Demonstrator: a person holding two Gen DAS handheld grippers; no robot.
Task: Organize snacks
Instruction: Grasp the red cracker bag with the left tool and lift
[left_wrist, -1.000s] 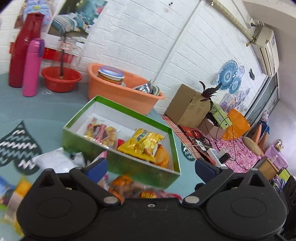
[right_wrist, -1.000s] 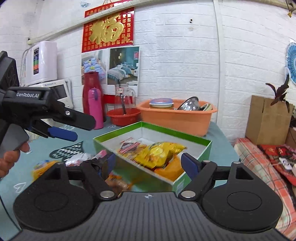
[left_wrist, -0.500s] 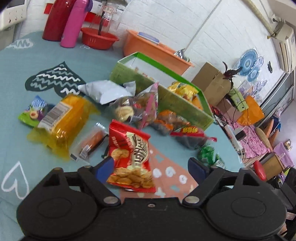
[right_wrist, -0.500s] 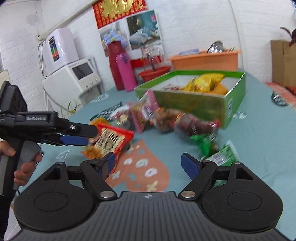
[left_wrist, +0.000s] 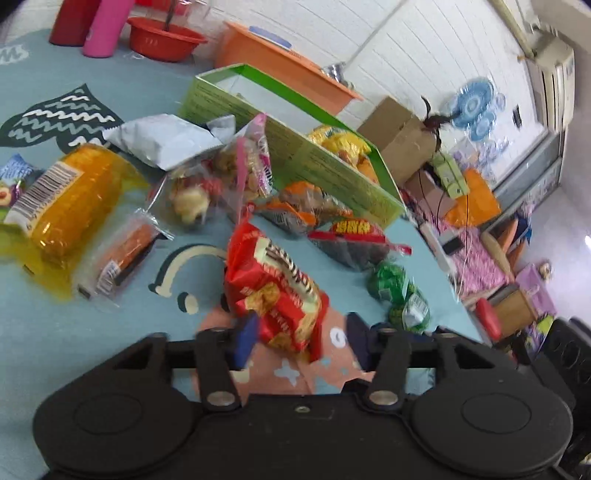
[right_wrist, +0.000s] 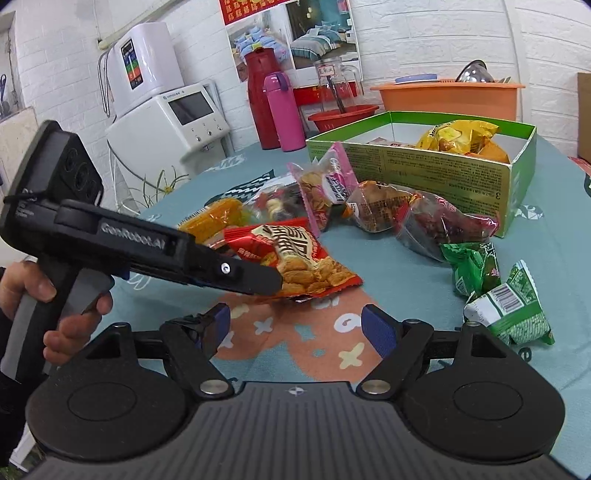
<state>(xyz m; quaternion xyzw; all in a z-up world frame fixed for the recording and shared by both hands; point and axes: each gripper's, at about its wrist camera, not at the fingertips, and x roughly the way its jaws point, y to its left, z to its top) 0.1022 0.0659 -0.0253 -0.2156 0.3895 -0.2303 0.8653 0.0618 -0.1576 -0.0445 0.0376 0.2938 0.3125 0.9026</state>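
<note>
My left gripper sits at the bottom centre of its view with its jaws closing around the near end of the red cracker bag; the bag lies between the pads, but I cannot tell that they press it yet. My right gripper hangs over the table with its jaws wide apart and nothing in them.

Beyond the red bag, most of the work looks undone. Two green packets lie at the right of the right view. The yellow bag and the small orange bar lie at the left of the left view. In the middle sit the pink-edged nut bag and the dark red packet, close to the box.

Farther back, the green box holds only a few snacks, among them a yellow bag. I judge that roughly a third is packed.
</note>
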